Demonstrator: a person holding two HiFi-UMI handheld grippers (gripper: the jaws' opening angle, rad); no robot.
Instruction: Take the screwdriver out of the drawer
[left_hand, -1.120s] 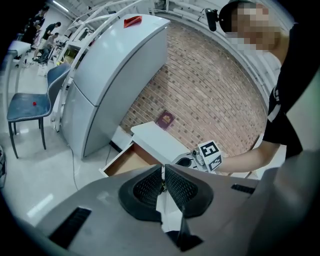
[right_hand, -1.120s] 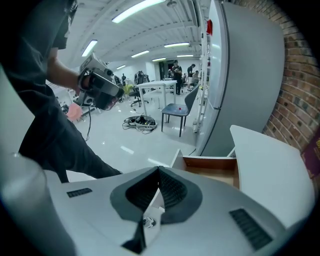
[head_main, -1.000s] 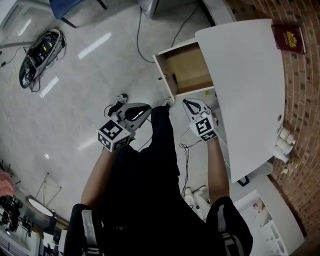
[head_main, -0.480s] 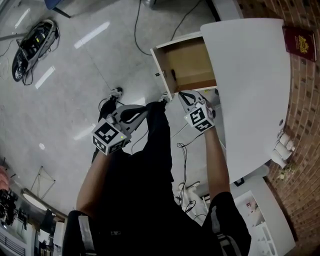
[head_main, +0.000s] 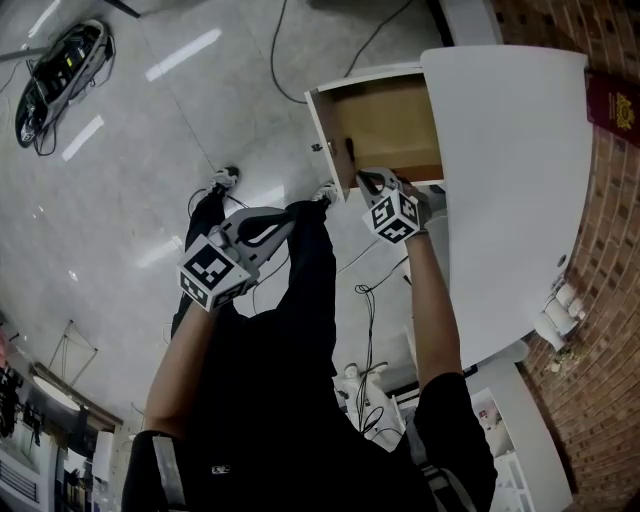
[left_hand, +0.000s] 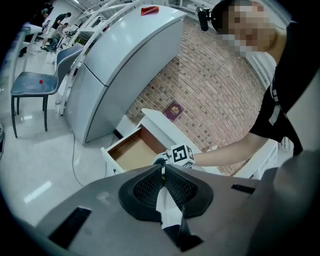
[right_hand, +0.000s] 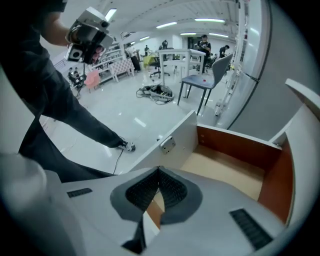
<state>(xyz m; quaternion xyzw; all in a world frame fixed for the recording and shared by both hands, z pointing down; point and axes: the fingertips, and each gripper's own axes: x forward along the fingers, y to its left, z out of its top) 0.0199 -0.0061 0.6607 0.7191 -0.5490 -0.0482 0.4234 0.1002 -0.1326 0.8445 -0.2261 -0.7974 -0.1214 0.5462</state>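
Observation:
The white drawer (head_main: 322, 128) stands pulled open under the white tabletop (head_main: 500, 180), and its brown floor (head_main: 390, 125) shows. A slim dark thing, by its look the screwdriver (head_main: 349, 153), lies inside just behind the drawer front. My right gripper (head_main: 366, 179) is shut and empty, pointing steeply down at the drawer's near corner, close to that dark thing. In the right gripper view the shut gripper (right_hand: 159, 170) hangs over the drawer floor (right_hand: 230, 170), and the screwdriver is hidden. My left gripper (head_main: 297, 213) is shut and empty, held left of the drawer over the person's dark trouser leg.
A dark red booklet (head_main: 612, 105) lies at the tabletop's far edge by the brick wall (head_main: 610, 300). Cables (head_main: 372, 285) trail on the floor under the table, and a cable bundle (head_main: 55, 75) lies at far left. A grey chair (right_hand: 202, 82) stands beyond the drawer.
My right gripper has come down and forward from beside the table edge to the drawer's near corner. My left gripper has sunk a little. Both stay shut.

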